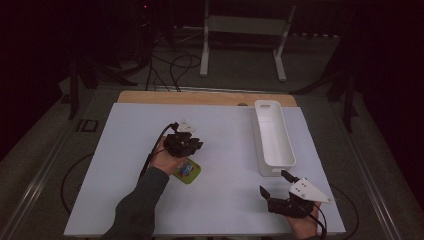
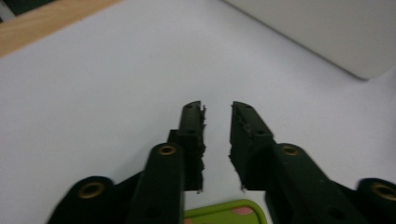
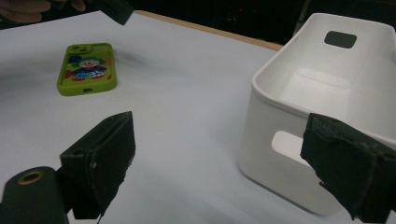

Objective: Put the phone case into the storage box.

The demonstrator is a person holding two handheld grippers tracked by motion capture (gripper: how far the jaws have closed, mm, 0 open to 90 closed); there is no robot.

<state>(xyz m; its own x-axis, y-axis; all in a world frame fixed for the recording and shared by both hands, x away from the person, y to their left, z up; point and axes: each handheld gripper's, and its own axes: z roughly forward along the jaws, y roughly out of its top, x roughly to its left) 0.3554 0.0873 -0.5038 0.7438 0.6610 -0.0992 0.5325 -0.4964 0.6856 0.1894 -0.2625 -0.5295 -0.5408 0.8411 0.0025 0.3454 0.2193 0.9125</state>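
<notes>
A lime-green phone case [image 1: 189, 172] with a colourful clown picture lies flat on the white sheet [image 1: 225, 150]; it is also in the right gripper view [image 3: 88, 67]. My left gripper [image 1: 196, 145] hovers just beyond it, and its edge shows under the jaws in the left gripper view [image 2: 224, 212]. The left gripper [image 2: 217, 108] has its jaws drawn close, with a narrow gap and nothing between them. Near the front right edge my right gripper [image 1: 274, 182] stands wide open and empty, its jaws [image 3: 219, 140] framing the case and the white bin [image 3: 280, 98].
A long white plastic bin [image 1: 260, 140] with handle cut-outs stands empty at the right of the sheet. A wooden table edge [image 1: 200, 97] runs along the back. Cables and a metal stand lie on the dark floor beyond.
</notes>
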